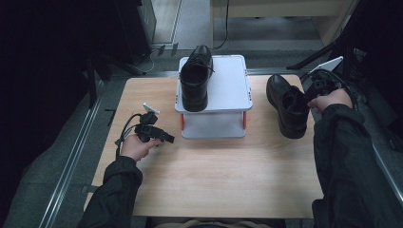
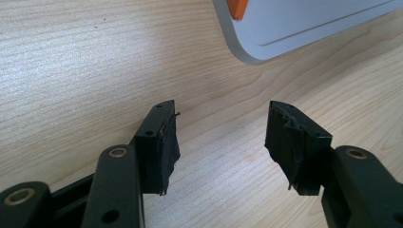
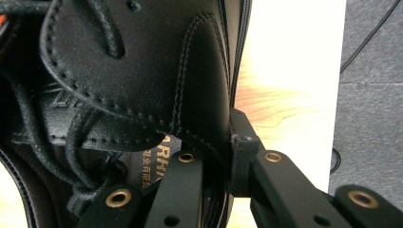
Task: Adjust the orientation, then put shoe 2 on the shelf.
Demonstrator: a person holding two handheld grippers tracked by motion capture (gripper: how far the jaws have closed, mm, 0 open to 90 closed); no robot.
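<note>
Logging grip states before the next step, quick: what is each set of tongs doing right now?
Left tongs: open, empty, above the table.
Right tongs: closed on the side wall of the black shoe.

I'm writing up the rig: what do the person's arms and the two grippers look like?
Both arms wear dark jacket sleeves. The left gripper and right gripper are black, each trailing a black cable and topped by a grey plate. Their jaws are flat black bars with brass-coloured rivets and pads wrapped in worn black tape.
</note>
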